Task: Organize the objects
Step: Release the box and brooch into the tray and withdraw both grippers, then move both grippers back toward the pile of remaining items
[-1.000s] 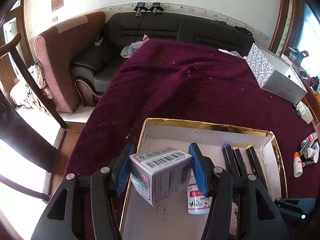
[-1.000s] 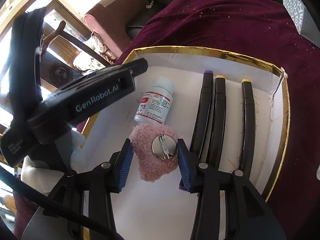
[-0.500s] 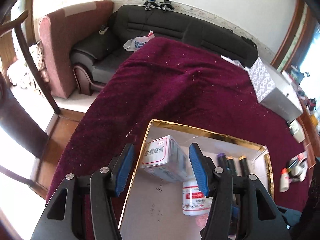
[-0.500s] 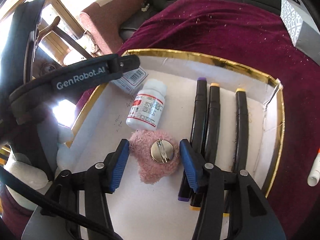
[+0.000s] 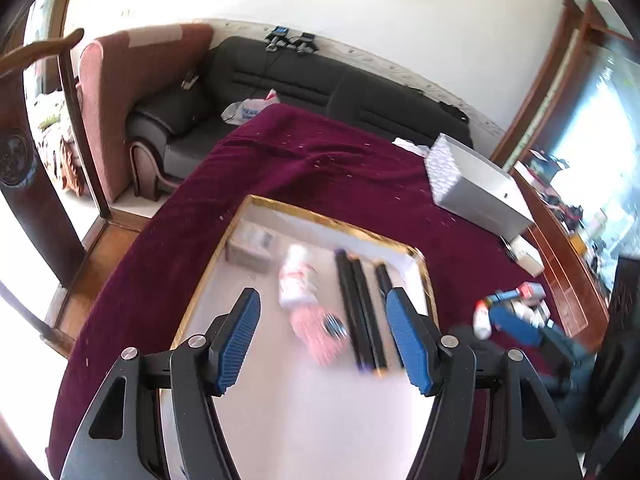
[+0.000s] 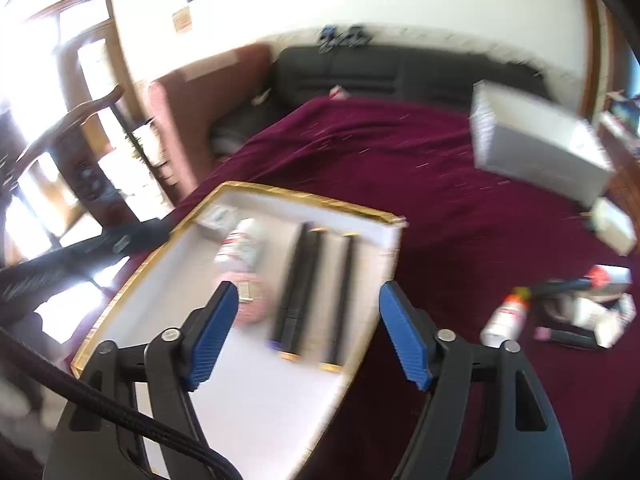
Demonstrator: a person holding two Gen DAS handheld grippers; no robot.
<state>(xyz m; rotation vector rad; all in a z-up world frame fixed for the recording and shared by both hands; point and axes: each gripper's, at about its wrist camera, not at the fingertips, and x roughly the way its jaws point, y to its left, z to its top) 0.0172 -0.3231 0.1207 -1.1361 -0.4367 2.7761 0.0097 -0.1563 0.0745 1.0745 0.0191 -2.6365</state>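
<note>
Both grippers: black frames, silver screws, ribbed blue fingers (image 5: 236, 342).

The left gripper (image 5: 324, 340) hangs over a gold-rimmed white cardboard tray (image 5: 332, 222) on a maroon velvet cloth (image 5: 340, 168), its blue-padded jaws just opened wider, nothing between them. In the tray lie a small white carton (image 5: 250, 244) at far left, a white pill bottle (image 5: 298, 280), a pink fuzzy brooch (image 5: 320, 334) and three black marker pens (image 5: 360, 312).

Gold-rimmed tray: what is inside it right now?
Inside the gold-rimmed tray: a small box, white bottle, pink fuzzy brooch and three black markers. Blur hides labels; its near end is hidden.
</note>
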